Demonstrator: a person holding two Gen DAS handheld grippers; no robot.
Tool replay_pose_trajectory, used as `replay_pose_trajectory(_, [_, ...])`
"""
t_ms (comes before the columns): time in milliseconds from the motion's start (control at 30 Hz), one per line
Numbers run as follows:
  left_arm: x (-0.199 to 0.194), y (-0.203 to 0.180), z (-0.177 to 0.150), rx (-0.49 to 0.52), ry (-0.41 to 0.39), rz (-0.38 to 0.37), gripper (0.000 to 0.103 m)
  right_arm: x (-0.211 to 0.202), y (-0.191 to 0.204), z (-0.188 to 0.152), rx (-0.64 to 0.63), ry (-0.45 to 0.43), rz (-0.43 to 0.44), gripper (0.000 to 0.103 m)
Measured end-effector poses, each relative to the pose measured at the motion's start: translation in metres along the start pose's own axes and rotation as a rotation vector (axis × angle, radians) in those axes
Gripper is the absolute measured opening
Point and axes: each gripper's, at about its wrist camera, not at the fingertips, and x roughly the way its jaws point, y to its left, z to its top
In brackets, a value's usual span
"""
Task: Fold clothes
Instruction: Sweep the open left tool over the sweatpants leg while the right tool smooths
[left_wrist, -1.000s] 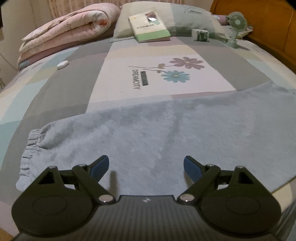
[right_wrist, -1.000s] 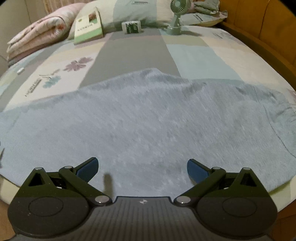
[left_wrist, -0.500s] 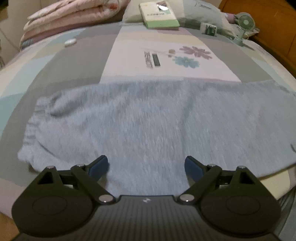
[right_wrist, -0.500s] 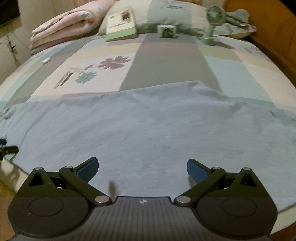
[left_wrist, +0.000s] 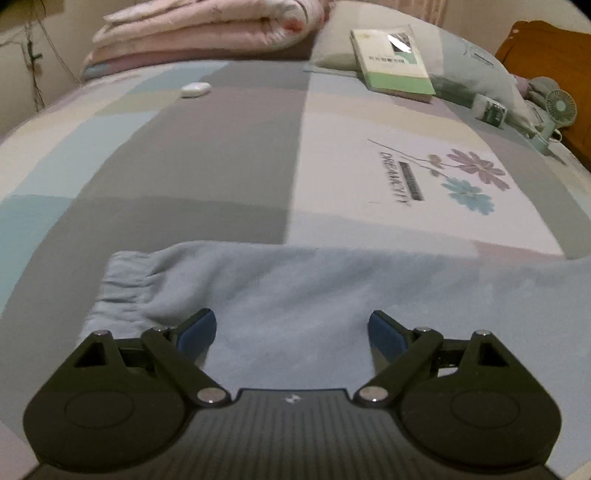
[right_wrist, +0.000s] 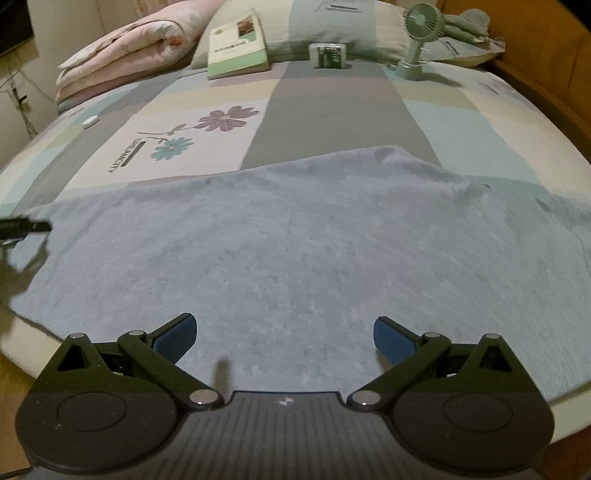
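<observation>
Light blue fleece pants (left_wrist: 332, 295) lie flat across the near edge of the bed (left_wrist: 229, 155), spread left to right. The elastic cuff (left_wrist: 125, 284) of one leg sits at the left end, gathered and slightly bunched.

Left gripper (left_wrist: 291, 328) hangs low over the leg just beside the cuff, fingers (left_wrist: 195, 330) spread wide apart, nothing between them. Whether the tips touch the fabric, can't tell.

Right gripper (right_wrist: 284, 334) is over the wider part of the pants (right_wrist: 314, 258), fingers (right_wrist: 175, 336) also wide apart, gripping nothing. The far edge of the fabric rises to a small peak (right_wrist: 391, 155) on the grey patch of the bedspread. The left gripper's tip (right_wrist: 22, 227) shows at the left edge of the right wrist view, at the pants' end.

Patchwork bedspread has a flower print with lettering (left_wrist: 443, 177). At the head: rolled pink quilt (left_wrist: 207, 33), a book (right_wrist: 236, 44) leaning on the pillow (right_wrist: 332, 22), a small green box (right_wrist: 328, 55), a green handheld fan (right_wrist: 417, 37) standing upright, and a small white object (left_wrist: 195, 88) on the spread. Wooden headboard (left_wrist: 546, 48) at the right.
</observation>
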Motion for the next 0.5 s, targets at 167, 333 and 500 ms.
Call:
replay_pose_trajectory(167, [-0.02, -0.005, -0.003, 0.045, -0.007, 0.024, 0.09, 0.004, 0.0, 0.003, 0.011, 0.005, 0.017, 0.103])
replay_pose_trajectory(333, [-0.04, -0.028, -0.016, 0.111, -0.024, -0.079, 0.09, 0.008, 0.016, 0.001, -0.051, 0.012, 0.025, 0.103])
replay_pose_trajectory(500, [-0.053, -0.062, -0.038, 0.189, -0.028, -0.174, 0.09, 0.009, 0.022, -0.001, -0.056, 0.022, 0.033, 0.103])
